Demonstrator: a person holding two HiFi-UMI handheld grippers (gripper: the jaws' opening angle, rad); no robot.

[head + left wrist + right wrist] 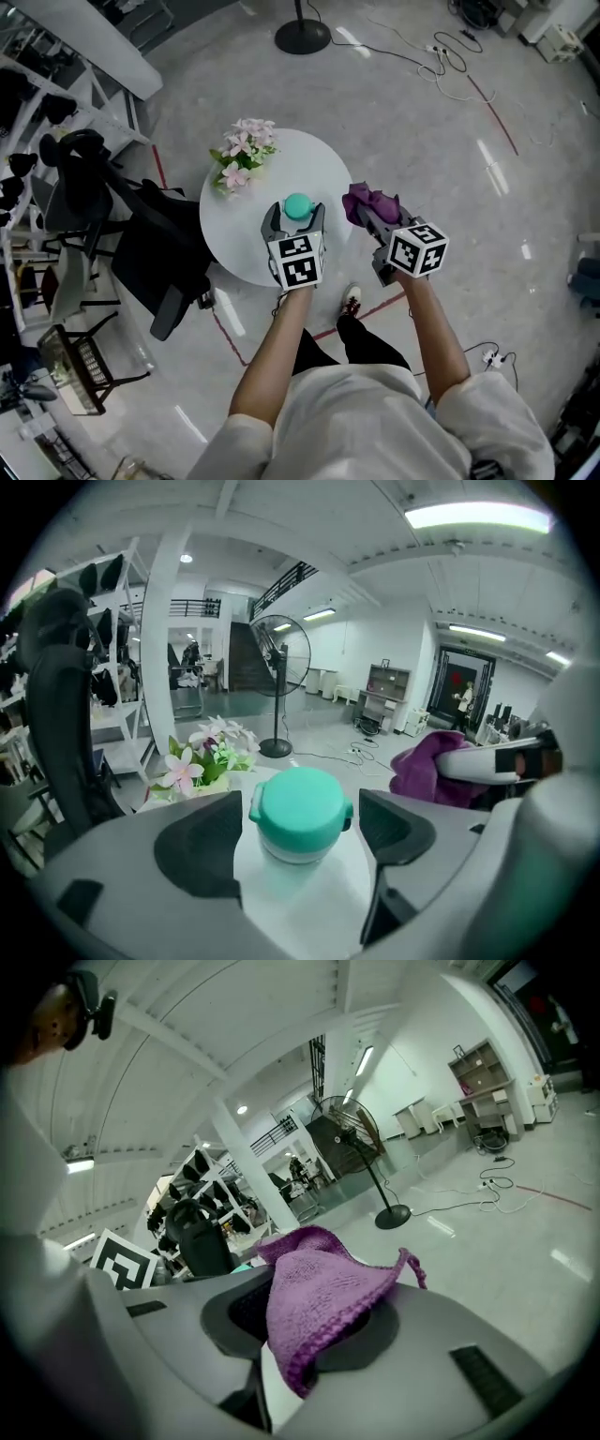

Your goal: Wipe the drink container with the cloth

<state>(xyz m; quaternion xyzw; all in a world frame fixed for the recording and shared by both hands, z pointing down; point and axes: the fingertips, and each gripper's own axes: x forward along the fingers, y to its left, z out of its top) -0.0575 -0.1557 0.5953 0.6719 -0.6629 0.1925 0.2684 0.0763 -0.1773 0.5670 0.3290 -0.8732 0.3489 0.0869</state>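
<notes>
Presently the left tool [294, 223] stands wide open, jaws flanking but clear of the drink container [300, 810] on the tabletop [230, 234], while the right tool [309, 1327] clamps the purple cloth [323, 1293]; unsteadied, the container may tip under wiping.

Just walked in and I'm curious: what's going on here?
A person works at a round white table with two handheld grippers. The left gripper is open, its fingers either side of the teal-lidded drink container, not gripping it. The right gripper is shut on a purple cloth, held beside the container.
</notes>
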